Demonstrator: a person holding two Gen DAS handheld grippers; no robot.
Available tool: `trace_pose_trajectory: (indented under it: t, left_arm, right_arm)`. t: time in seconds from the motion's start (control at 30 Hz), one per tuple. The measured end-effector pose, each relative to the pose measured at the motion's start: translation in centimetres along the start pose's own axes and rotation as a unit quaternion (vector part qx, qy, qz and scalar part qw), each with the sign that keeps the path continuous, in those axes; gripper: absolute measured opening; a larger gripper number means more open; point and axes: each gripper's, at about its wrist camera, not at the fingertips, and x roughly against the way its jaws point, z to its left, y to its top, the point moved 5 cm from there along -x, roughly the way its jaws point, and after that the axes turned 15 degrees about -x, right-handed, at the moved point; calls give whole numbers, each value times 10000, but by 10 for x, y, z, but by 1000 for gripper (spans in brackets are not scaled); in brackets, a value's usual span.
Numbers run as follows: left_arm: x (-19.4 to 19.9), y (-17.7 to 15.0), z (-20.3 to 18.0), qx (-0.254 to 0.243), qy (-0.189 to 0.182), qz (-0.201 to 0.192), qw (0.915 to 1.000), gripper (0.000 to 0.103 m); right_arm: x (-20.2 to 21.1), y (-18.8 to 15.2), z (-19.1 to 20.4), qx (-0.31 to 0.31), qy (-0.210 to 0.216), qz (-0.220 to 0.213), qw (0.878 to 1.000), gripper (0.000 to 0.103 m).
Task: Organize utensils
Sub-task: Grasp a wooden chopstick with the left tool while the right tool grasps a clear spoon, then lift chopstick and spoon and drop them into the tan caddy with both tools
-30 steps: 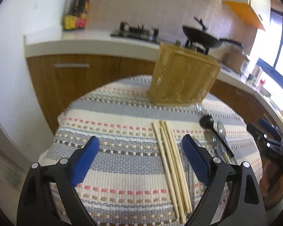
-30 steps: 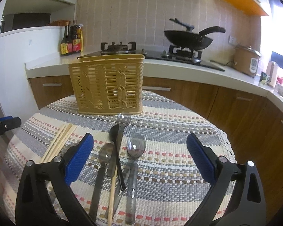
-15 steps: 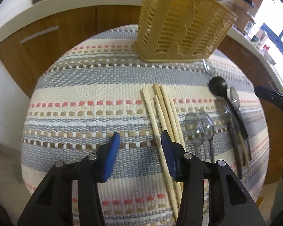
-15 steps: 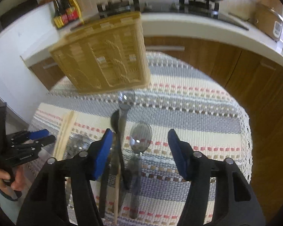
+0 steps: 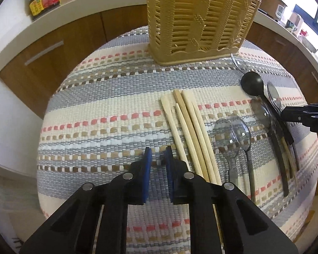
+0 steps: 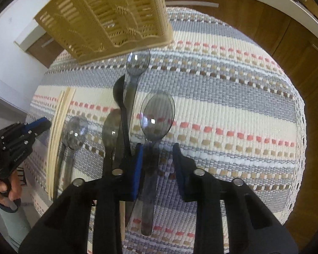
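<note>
Both wrist views, looking down on a round surface (image 5: 108,105) covered by a woven cloth striped in grey, cream, coral and tan.

At the far edge stands a tan plastic utensil basket (image 5: 199,19), upright, its walls slatted and moulded with wheat-ear motifs; I see its base scalloped in the right wrist view (image 6: 108,21).

In front of it lie the utensils. A bundle of pale wooden chopsticks (image 5: 190,131) lies side by side, touching, running from mid-cloth toward me. Just to their right, two translucent smoky-grey plastic spoons (image 5: 233,135) lie bowls away from me, overlapping. Farther right, a black spoon (image 5: 252,83) lies with more grey spoons and dark handles in a loose pile.

My left tool (image 5: 158,158) hovers just left of the chopsticks, its blue pads nearly together with only a narrow gap, holding nothing.

My right tool (image 6: 158,154) is partly open, lowered over the rightmost clear grey spoon (image 6: 157,117); the handle runs between the blue pads (image 6: 137,169), nearer the left one. I cannot tell whether either pad touches it. The bowl faces up, tinted and glossy, with a bright window reflection. The left tool appears at this view's left edge, held in a hand (image 6: 4,188).
</note>
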Motion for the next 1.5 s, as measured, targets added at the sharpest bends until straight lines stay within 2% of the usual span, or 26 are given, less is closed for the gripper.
trace_pose_trajectory:
  t: [0.03, 0.2, 0.43, 0.67, 0.8, 1.03, 1.1, 1.23, 1.33, 1.37, 1.4, 1.5]
  left_arm:
    - [0, 0, 0, -18, 42, 2, 10000, 9]
    - [0, -3, 5, 37, -58, -16, 10000, 5]
    - [3, -7, 7, 241, -601, -217, 9977, 5]
    - [0, 13, 7, 340, -909, -289, 9949, 8]
    - [-8, 16, 0, 119, -515, -36, 9986, 12]
    - [-8, 16, 4, 58, -472, 88, 9988, 13]
    - [-7, 16, 0, -33, -391, 175, 9991, 19]
    - [-7, 15, -12, -248, -144, 345, 9990, 19]
    - [-7, 16, -12, -290, -84, 376, 9988, 16]
    - [-7, 17, -12, -296, -1, 381, 9988, 7]
    - [-7, 17, -12, -287, 47, 372, 9989, 4]
    - [-4, 20, -16, -181, -46, 137, 9997, 4]
  right_arm:
    - [1, -1, 1, 13, 29, -4, 10000, 10]
    - [9, -4, -10, -26, -26, -169, 9999, 10]
    - [17, 0, -37, -219, -123, -242, 9994, 10]
    - [13, -1, -44, -161, -159, -157, 9996, 10]
    - [11, 0, -43, -104, -193, -103, 9997, 10]
    - [4, 7, -40, -53, -224, -28, 9997, 11]
    - [2, 8, -37, -31, -268, 15, 9996, 11]
    - [-5, 9, -31, 130, -438, 231, 9987, 11]
    - [-7, 8, -24, 340, -638, 242, 9971, 11]
    - [-7, 8, -23, 390, -672, 230, 9967, 10]
    - [-6, 6, -21, 412, -671, 198, 9967, 10]
    - [4, 6, -18, 427, -535, -98, 9976, 10]
